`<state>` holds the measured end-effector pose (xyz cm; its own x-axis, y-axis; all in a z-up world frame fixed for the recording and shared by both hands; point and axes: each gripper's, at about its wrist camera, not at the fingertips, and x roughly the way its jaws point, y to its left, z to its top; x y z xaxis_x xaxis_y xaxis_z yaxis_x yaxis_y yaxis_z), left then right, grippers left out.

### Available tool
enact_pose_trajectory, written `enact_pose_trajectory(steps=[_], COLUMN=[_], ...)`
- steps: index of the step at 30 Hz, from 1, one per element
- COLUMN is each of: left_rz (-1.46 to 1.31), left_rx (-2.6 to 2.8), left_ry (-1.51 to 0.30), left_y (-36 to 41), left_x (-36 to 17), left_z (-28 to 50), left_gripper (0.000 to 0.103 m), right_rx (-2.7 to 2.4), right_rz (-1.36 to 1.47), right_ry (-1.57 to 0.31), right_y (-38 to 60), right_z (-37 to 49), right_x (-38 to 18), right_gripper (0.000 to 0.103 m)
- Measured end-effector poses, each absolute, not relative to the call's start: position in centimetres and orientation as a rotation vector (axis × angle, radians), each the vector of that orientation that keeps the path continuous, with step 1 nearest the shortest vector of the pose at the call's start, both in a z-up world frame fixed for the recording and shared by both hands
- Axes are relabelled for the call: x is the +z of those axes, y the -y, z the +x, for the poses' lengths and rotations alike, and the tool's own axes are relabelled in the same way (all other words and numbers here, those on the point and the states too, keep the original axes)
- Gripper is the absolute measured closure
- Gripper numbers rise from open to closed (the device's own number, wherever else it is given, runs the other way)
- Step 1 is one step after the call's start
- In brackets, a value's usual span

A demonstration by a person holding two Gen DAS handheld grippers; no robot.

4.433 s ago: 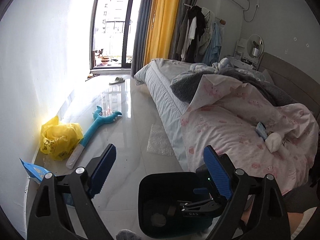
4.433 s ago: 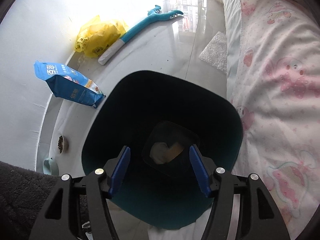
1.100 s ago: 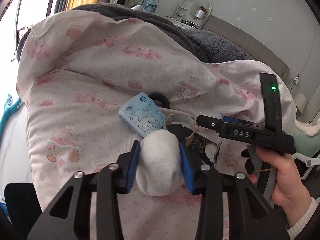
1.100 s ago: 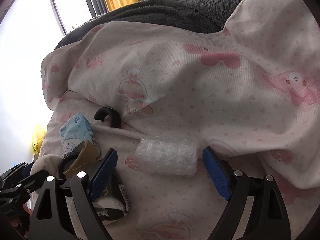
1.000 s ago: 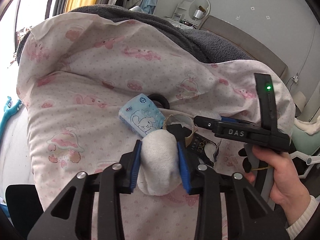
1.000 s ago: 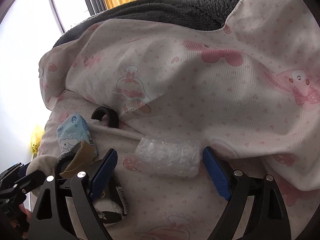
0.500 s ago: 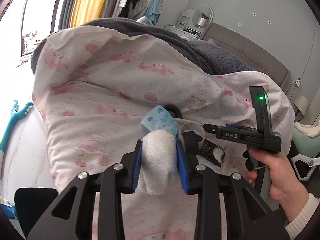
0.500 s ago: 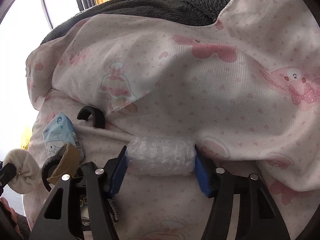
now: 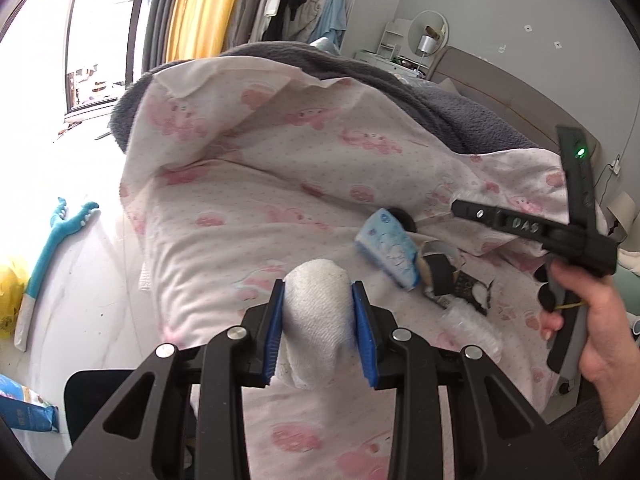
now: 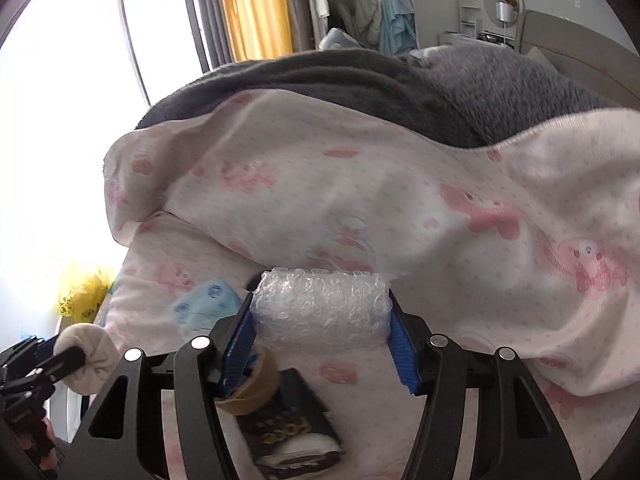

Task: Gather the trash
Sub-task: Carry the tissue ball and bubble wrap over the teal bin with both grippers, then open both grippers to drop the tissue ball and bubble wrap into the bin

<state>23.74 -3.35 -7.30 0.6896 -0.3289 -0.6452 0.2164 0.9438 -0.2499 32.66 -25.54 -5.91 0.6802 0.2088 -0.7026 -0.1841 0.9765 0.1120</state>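
Both pieces of trash have come up off the bed since a second ago: the right tongs (image 10: 322, 344), which then stood wide around the bubble-wrap roll (image 10: 322, 308), have closed on it end to end, and the left tongs (image 9: 319, 308), already gripping, have drawn back toward the foot of the bed. Nearest the left camera, the blue pads (image 9: 276, 328) are clamped on the sides of the white cloth wad (image 9: 318, 312), which bulges above and below them; a side squeeze suits something this soft, since it compresses and stays put. In the right view the roll lies crosswise between the pads, held by its two ends, likely because that was how it lay on the quilt.

Just beyond, on the pink quilt (image 9: 248, 216), the remaining clutter sits in a tight cluster: a blue tissue pack (image 9: 386, 250), a brown tape roll (image 10: 250, 386) and a black packet (image 10: 288, 424), touching or overlapping. They look like the next pickups.

Near the left edge of the left view, low on the floor, a corner of the dark bin (image 9: 104, 404) shows, presumably placed by the bed so each hand has a short carry. Farther off lie a teal toy (image 9: 56, 236) and a yellow bag (image 9: 10, 292) by the wall, then the curtains and window.
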Motion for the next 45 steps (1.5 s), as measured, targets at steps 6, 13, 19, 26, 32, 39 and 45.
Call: enact_pose_trajectory(steps=[6, 13, 19, 26, 32, 39, 45], left_rz=[-0.142, -0.143, -0.152, -0.181, -0.139, -0.161, -0.208], left_rx=[-0.258, -0.197, -0.14, -0.134, -0.103, -0.02, 0.01], left_ry=[-0.77, -0.815, -0.835, -0.876, -0.933, -1.022, -1.117], left_y=[1.3, -1.6, -4.5, -7.4, -9.0, -12.5, -15.2], left_x=[-7.7, -8.9, -10.1, -11.9, -13.2, -15.4, -17.5], left_z=[23.1, 22.4, 21.6, 20.6, 19.8, 18.8, 17.7], left_gripper=[0.068, 0.068, 0.072, 0.094, 0.097, 0.098, 0.097], right_rx=[0.298, 0.413, 0.494, 0.584, 0.622, 0.692, 0.739], right_rz=[0.014, -0.029, -0.052, -0.039, -0.057, -0.099, -0.145], right_ry=[-0.746, -0.71, -0.717, -0.746, -0.788, -0.844, -0.915], right_y=[22.0, 17.5, 13.0, 8.3, 5.4, 1.0, -3.0], right_z=[31.9, 30.0, 28.7, 27.5, 26.8, 25.7, 24.8], right_x=[-3.6, -1.7, -1.4, -1.6, -2.3, -3.7, -6.2], right_gripper=[0.042, 0.042, 0.042, 0.042, 0.042, 0.042, 0.042])
